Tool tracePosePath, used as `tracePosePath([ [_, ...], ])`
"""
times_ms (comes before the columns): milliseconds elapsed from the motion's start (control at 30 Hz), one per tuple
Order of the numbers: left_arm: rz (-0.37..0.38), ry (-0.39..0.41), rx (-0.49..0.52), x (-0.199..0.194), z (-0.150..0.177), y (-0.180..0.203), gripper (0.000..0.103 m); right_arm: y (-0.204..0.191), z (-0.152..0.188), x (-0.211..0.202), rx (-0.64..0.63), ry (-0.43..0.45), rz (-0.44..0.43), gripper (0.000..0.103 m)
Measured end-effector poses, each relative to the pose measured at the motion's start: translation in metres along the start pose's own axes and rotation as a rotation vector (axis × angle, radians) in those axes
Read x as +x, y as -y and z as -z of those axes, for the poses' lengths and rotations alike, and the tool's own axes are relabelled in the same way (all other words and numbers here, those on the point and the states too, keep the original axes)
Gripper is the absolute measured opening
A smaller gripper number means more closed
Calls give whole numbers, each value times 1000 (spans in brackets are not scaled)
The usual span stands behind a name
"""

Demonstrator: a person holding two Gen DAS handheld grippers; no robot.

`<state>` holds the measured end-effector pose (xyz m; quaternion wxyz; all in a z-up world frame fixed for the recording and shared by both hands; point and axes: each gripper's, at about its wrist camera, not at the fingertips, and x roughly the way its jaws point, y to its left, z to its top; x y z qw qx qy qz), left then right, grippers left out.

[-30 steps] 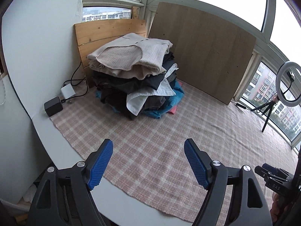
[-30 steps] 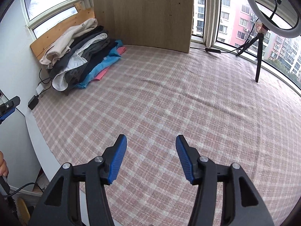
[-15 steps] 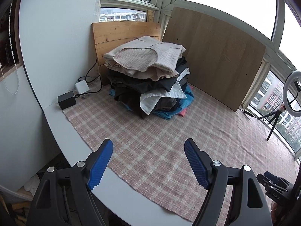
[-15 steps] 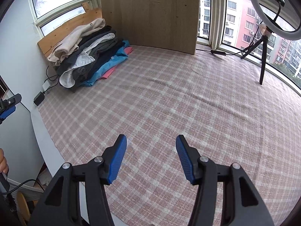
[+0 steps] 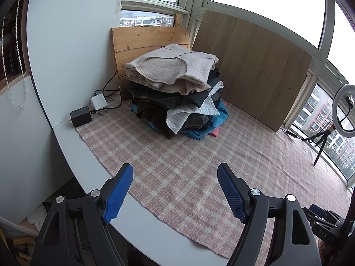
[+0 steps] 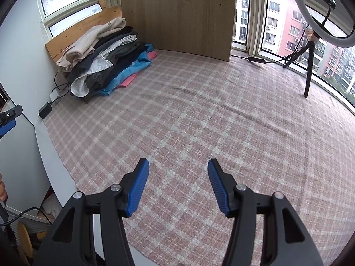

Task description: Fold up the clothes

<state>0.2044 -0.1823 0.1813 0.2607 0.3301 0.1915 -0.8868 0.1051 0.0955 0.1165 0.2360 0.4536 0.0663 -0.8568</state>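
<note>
Left wrist view: left gripper (image 5: pixel 175 173) hangs over the near edge of the pink plaid cloth (image 5: pixel 177 166), jaws spread wide, nothing between the blue pads. Pile of clothes (image 5: pixel 177 88) sits at the far left corner of the cloth, against a wooden board (image 5: pixel 150 37), beige knit on top. Black adapter (image 5: pixel 81 116) lies left of the pile.

Right wrist view: right gripper (image 6: pixel 178 173) hangs over bare cloth (image 6: pixel 199 115), jaws partly spread, empty. Pile (image 6: pixel 106 62) lies far left, well apart. Ring light (image 6: pixel 321 11) stands far right.

Left gripper (image 5: pixel 175 179) and right gripper (image 6: pixel 178 171) — both agape, empty.
</note>
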Motion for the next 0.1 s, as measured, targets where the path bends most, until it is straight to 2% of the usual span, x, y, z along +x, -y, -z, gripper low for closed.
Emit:
tracePosePath([
  [100, 1, -2, 17, -1, 1, 3, 77, 2, 1, 2, 7, -8, -7, 55],
])
